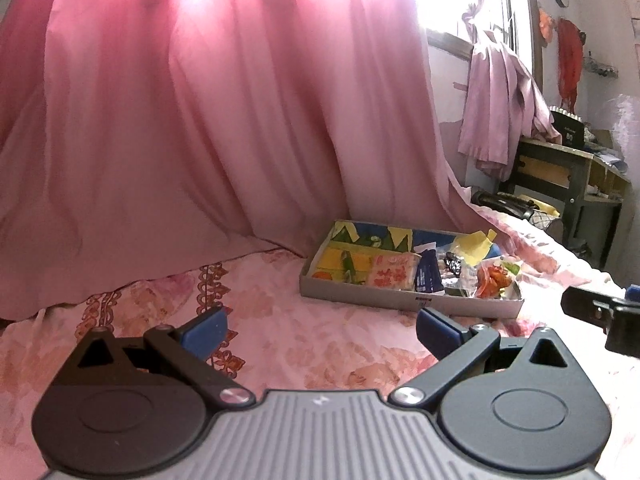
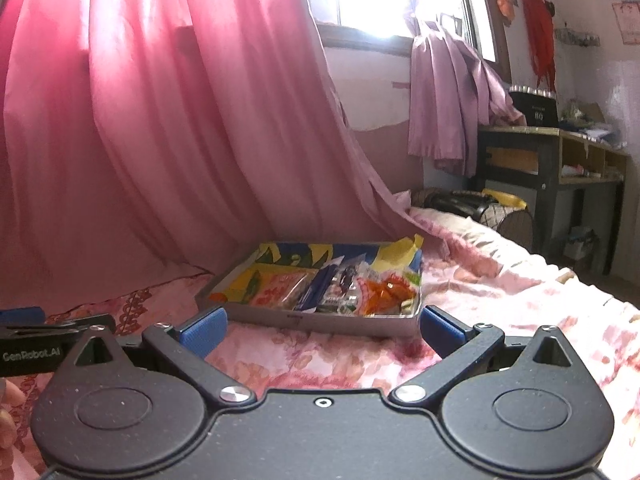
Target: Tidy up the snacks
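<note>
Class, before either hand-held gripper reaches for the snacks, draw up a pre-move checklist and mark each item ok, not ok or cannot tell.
1. Left hand-held gripper open and empty: ok.
2. Right hand-held gripper open and empty: ok.
3. Shallow grey cardboard box lies flat on the pink floral bedspread: ok.
4. Snacks sit inside the box, such as the pink-and-red printed packet and the clear bag of orange snacks: ok.
5. Path from both grippers to the box is unobstructed: ok.
6. Any snacks lie outside the box: cannot tell.
</note>
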`<control>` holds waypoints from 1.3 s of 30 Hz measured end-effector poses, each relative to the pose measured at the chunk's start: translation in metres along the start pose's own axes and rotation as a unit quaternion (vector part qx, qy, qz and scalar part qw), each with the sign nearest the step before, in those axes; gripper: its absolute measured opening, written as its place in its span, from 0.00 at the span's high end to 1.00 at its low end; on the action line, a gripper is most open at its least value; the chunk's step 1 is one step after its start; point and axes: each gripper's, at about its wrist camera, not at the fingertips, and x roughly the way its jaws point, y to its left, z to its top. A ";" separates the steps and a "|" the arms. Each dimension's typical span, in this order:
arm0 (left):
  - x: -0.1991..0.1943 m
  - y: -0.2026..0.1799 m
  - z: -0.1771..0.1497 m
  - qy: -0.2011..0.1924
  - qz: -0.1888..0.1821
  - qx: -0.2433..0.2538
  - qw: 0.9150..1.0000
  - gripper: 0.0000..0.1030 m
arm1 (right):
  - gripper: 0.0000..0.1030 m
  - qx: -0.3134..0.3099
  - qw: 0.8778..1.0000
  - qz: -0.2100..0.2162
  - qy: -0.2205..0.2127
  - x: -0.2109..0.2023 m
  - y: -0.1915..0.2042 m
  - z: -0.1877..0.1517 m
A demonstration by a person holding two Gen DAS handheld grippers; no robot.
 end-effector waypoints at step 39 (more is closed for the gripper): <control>0.022 0.002 -0.009 0.080 0.030 0.009 0.996 0.00 | 0.01 0.018 0.996 -0.026 0.087 0.031 0.010 -0.027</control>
